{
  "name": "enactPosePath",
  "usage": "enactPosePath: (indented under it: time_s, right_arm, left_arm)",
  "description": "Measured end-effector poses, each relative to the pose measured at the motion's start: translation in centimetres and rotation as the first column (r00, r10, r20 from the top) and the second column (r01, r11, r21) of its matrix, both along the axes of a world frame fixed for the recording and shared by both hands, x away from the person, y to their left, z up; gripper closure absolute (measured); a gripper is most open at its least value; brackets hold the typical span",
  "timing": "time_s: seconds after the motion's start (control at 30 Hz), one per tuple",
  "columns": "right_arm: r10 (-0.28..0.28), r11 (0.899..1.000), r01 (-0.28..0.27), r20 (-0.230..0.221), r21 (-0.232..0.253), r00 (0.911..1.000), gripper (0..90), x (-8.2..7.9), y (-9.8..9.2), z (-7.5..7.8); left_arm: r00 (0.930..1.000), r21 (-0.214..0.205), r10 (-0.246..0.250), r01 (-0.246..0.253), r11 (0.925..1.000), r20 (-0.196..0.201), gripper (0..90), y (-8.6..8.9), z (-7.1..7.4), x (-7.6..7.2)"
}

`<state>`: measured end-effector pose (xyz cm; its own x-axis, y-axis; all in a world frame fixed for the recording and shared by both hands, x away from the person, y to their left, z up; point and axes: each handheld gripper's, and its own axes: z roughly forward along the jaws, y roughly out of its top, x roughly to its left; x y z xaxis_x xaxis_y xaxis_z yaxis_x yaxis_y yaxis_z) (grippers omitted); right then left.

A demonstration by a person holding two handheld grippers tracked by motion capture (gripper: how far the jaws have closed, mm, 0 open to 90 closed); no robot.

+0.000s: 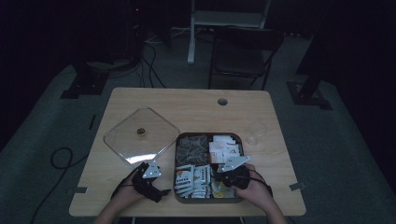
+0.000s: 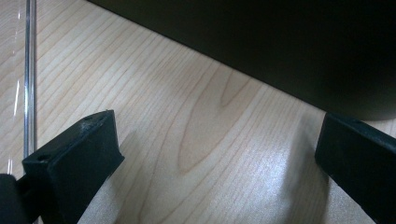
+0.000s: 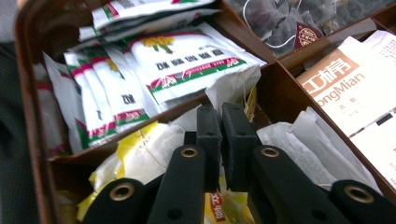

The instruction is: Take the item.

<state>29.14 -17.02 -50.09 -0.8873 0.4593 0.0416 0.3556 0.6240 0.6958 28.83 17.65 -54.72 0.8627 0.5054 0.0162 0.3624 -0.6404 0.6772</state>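
Observation:
A brown divided box (image 1: 242, 140) of tea sachets sits at the near middle of the wooden table (image 1: 187, 102). My right gripper (image 1: 228, 176) reaches down into its near right compartment. In the right gripper view the jaws (image 3: 220, 109) stand almost together, shut on the edge of a white tea sachet (image 3: 233, 86) that rises above the tips among yellow and white sachets (image 3: 140, 149). My left gripper (image 1: 150, 179) rests low over the table left of the box. It stands open (image 2: 219, 135) over bare wood, beside the box's dark wall (image 2: 280, 46).
A clear square lid (image 1: 140, 135) with a small knob lies on the table left of the box; its edge (image 2: 29, 74) shows beside my left jaw. A clear cup (image 1: 256, 132) stands right of the box. A chair (image 1: 243, 51) stands beyond the far edge.

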Motion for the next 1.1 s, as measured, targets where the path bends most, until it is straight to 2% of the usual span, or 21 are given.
enactPosePath:
  time_s: [0.13,0.47,0.57,0.67,0.83,0.9,1.0,1.1]
  right_arm:
    - [0.007,0.999,-0.005,-0.026,0.046,0.9996,87.9,0.0,-0.4,0.5]
    - [-0.01,0.995,0.01,0.0,0.101,0.9999,88.4,-0.3,-1.8,2.0]
    - [-0.018,0.994,0.015,0.021,0.108,0.9996,88.4,-0.3,-2.1,2.5]
    - [-0.024,0.99,0.022,0.016,0.142,0.9996,88.4,-0.2,-2.6,2.9]
    - [-0.035,0.987,0.029,0.036,0.157,0.9987,88.4,-0.3,-2.9,3.3]
    - [-0.035,0.983,0.029,0.034,0.182,0.9988,88.4,-0.3,-3.2,3.6]
    - [-0.043,0.98,0.036,0.031,0.195,0.9986,88.4,-0.2,-3.4,3.9]
    - [-0.047,0.981,0.04,0.033,0.187,0.9984,88.4,-0.1,-3.5,4.2]
  left_arm:
    - [1.0,0.0,0.0,0.0,1.0,0.0,0.3,0.0,0.0,0.0]
    - [1.0,0.0,0.0,0.0,1.0,0.0,0.3,0.0,0.0,0.0]
    - [1.0,0.0,0.0,0.0,1.0,0.0,0.3,0.0,0.0,0.0]
    - [1.0,-0.001,0.0,0.0,1.0,0.0,0.3,0.0,0.0,0.0]
    - [1.0,-0.001,0.001,-0.001,1.0,0.0,0.3,0.0,0.0,0.0]
    - [1.0,-0.002,0.001,-0.001,1.0,0.0,0.3,0.0,0.0,0.0]
    - [1.0,-0.003,0.002,-0.002,1.0,0.0,0.3,0.0,0.0,0.0]
    - [1.0,-0.002,0.001,-0.001,1.0,0.0,0.3,0.0,0.0,0.0]
